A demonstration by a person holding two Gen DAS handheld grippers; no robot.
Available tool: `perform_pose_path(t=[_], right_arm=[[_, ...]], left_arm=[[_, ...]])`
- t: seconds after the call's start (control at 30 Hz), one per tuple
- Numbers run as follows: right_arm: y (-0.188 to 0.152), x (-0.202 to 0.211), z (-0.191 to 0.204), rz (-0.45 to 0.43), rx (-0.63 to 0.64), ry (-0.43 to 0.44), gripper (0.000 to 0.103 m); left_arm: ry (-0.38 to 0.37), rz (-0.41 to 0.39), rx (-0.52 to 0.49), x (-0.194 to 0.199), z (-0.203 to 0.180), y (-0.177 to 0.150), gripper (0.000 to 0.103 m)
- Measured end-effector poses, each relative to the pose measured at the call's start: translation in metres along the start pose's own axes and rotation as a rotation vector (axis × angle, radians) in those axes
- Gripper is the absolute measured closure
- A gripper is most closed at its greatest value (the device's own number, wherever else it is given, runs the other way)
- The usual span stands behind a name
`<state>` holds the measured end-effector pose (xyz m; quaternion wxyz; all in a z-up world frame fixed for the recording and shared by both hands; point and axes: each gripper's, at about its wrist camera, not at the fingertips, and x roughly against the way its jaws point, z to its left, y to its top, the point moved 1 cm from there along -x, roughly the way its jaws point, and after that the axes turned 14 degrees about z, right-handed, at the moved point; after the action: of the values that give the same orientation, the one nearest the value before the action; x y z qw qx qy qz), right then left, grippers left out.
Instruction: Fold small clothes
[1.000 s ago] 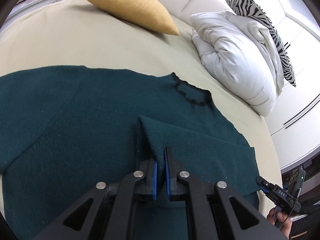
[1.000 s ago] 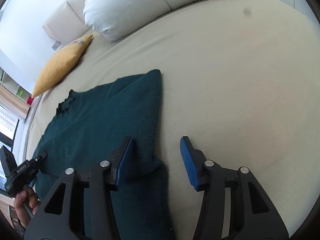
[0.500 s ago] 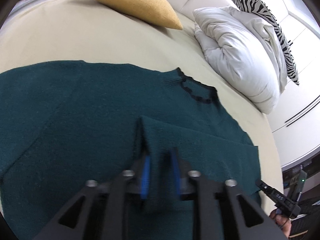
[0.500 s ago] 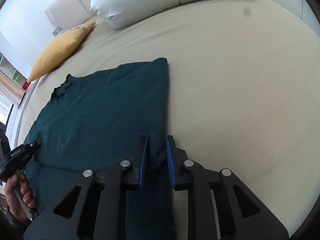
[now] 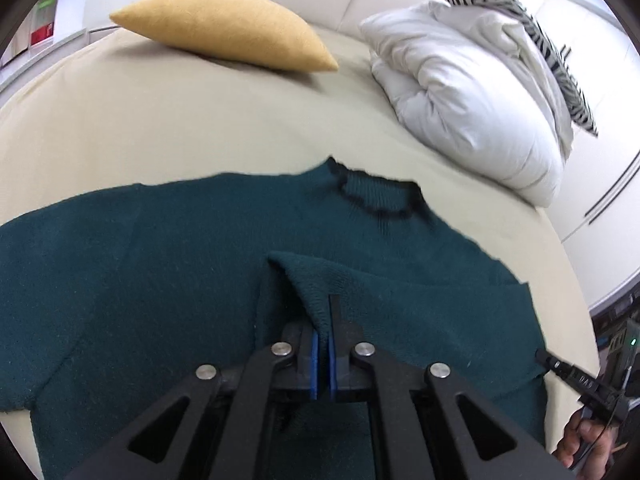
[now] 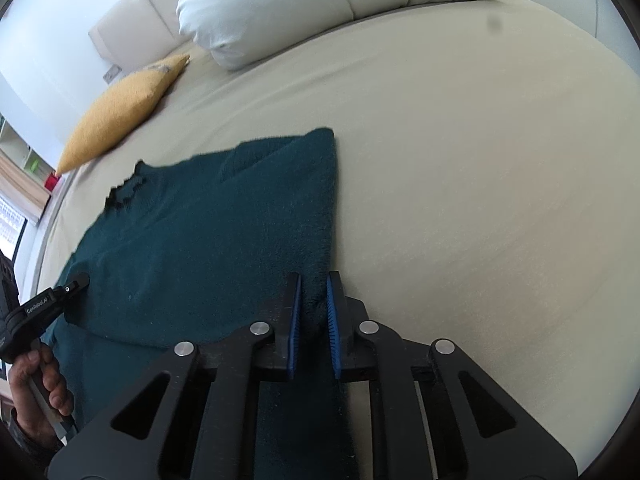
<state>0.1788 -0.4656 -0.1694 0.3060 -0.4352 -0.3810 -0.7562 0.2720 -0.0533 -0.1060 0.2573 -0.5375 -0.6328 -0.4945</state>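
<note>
Since a second ago, right gripper (image 6: 312, 304) jaws closed in from wide spread; now pinching folded edge of teal sweater (image 6: 208, 240) between blue pads. Left gripper (image 5: 322, 328) briefly opened, closed again; jaws pressed nearly together, nipping raised sleeve fold (image 5: 308, 280). Sweater lies flat on beige bed (image 6: 460, 160), neckline (image 5: 380, 200) toward pillows, one sleeve folded over body. Yellow cushion (image 5: 224, 28), white duvet (image 5: 472, 92), zebra pillow (image 5: 500, 4) beyond, well apart from sweater.
</note>
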Motion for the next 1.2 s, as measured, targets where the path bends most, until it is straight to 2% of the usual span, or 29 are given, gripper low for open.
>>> perform_pose_path(t=[0.1, 0.3, 0.37, 0.43, 0.5, 0.7, 0.8, 0.93, 0.97, 1.0, 1.2], right_arm=[[-0.003, -0.011, -0.004, 0.014, -0.009, -0.005, 0.093], [-0.003, -0.013, -0.007, 0.026, 0.022, 0.023, 0.092], [-0.001, -0.007, -0.01, 0.032, 0.02, 0.064, 0.088], [0.005, 0.006, -0.017, -0.002, -0.016, 0.116, 0.088], [0.017, 0.017, -0.024, -0.059, -0.057, 0.121, 0.086], [0.063, -0.009, -0.007, -0.003, -0.008, 0.037, 0.086], [0.083, -0.035, -0.006, 0.057, -0.036, 0.036, 0.083], [0.096, -0.044, -0.003, 0.039, -0.003, 0.024, 0.083], [0.099, -0.045, 0.0, 0.043, 0.023, 0.001, 0.086], [0.1, -0.044, 0.004, 0.043, 0.05, -0.028, 0.095], [0.095, -0.026, 0.011, -0.032, 0.085, -0.055, 0.097]], left_arm=[[0.001, 0.039, 0.025, -0.016, 0.012, -0.008, 0.099], [-0.044, 0.021, 0.043, -0.012, 0.023, -0.014, 0.099], [-0.049, 0.02, 0.045, -0.01, 0.025, -0.015, 0.099], [-0.046, 0.017, 0.043, -0.009, 0.025, -0.018, 0.099], [-0.04, 0.019, 0.038, -0.01, 0.023, -0.018, 0.099], [-0.047, 0.022, 0.042, -0.012, 0.021, -0.017, 0.099], [-0.068, 0.017, 0.061, -0.011, 0.024, -0.02, 0.099], [-0.074, 0.013, 0.065, -0.009, 0.024, -0.023, 0.099], [-0.076, 0.012, 0.066, -0.008, 0.025, -0.024, 0.099], [-0.078, 0.012, 0.069, -0.007, 0.025, -0.024, 0.099], [-0.089, -0.006, 0.073, 0.001, 0.026, -0.026, 0.099]])
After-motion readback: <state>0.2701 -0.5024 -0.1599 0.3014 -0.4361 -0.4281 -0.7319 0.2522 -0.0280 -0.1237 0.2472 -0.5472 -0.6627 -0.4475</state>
